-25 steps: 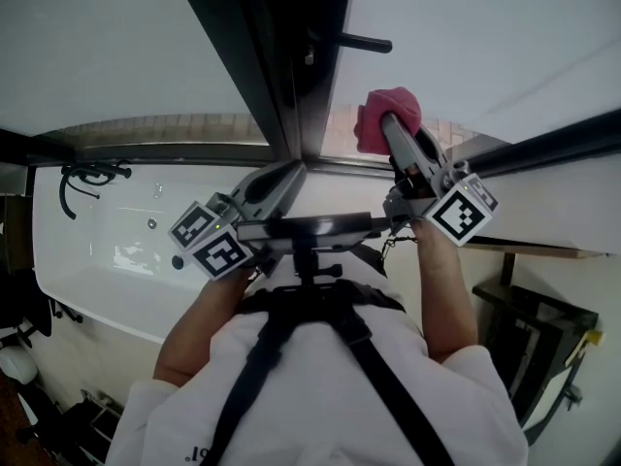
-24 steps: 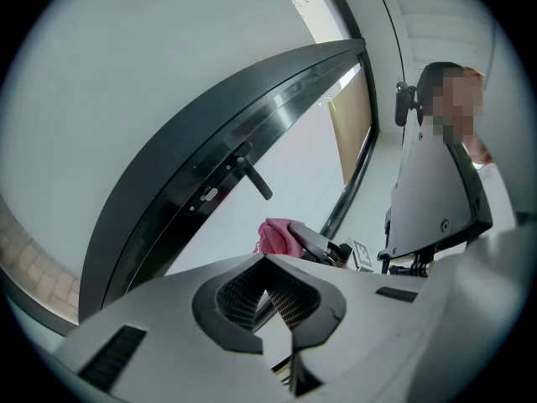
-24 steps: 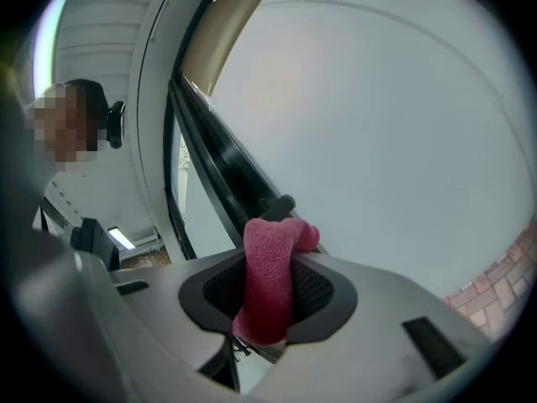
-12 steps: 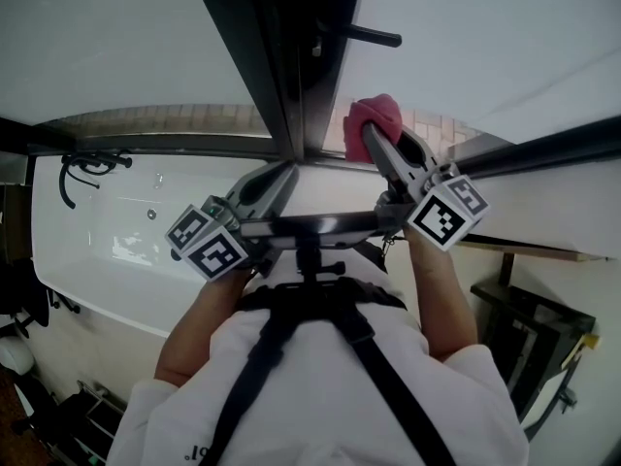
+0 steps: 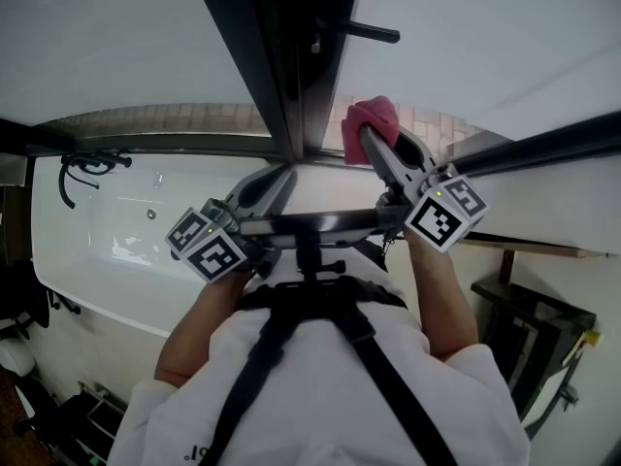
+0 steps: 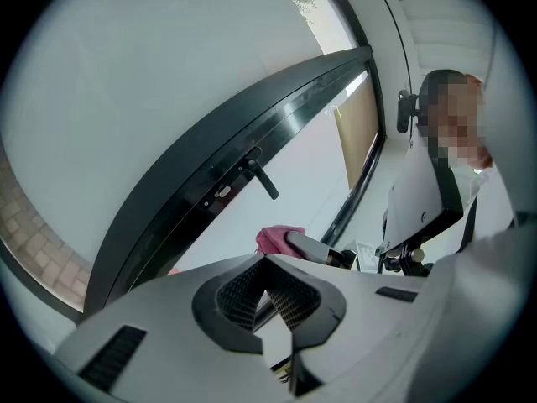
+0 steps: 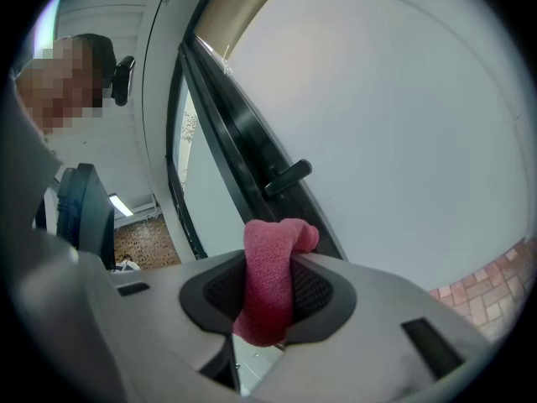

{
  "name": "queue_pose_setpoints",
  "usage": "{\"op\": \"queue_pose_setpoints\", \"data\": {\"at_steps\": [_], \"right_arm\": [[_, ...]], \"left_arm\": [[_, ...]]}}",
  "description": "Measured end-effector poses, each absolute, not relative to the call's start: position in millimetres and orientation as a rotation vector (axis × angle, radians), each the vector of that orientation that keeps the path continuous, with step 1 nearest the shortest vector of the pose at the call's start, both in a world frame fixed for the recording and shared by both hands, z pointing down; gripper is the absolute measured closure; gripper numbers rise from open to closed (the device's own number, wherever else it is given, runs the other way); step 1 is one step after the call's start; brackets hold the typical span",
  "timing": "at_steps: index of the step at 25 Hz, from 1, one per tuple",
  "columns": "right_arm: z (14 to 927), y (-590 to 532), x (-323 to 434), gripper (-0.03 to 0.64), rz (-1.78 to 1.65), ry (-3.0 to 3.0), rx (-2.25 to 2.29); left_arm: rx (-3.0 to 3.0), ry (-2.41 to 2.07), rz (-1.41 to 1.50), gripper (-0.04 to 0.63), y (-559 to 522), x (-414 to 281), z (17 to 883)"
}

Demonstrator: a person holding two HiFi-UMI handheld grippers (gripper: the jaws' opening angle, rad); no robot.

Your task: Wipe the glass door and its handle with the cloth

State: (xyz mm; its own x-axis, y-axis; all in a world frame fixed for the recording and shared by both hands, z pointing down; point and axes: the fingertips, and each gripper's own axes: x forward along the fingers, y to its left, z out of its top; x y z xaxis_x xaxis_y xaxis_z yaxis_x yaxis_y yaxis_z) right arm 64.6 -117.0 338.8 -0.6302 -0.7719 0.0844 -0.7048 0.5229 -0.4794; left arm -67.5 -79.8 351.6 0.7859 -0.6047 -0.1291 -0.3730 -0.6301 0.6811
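**Wiping the pane, handle not yet reached**

Left gripper (image 5: 277,178): jaws together, nothing between them, idle by the frame (image 5: 291,56). Right gripper (image 5: 380,151): clamped on the pink cloth (image 5: 372,119), which bulges past the tips against the glass door (image 5: 466,37), just beside the frame. Handle (image 5: 369,33) sits beyond, apart from the cloth. Judged: pane stroke in hand. The next move calls for lifting the cloth onto the handle.

Over the last second your right tool (image 5: 373,142), clamped on the bunched pink terry cloth (image 5: 373,116), has slid left and a little nearer across the pale glass door (image 5: 466,37), closing on the dark metal door frame (image 5: 291,76); in the last half second it barely moved.
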Motion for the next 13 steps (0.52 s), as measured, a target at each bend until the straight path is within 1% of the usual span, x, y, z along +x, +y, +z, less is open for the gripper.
{"op": "queue_pose_setpoints", "data": {"at_steps": [13], "right_arm": [[345.8,-111.0,66.7,0.512,-0.746,2.632,-1.311]], "left_arm": [[2.308,-0.693,-0.449,0.607,-76.9,-63.1,352.8]]}}
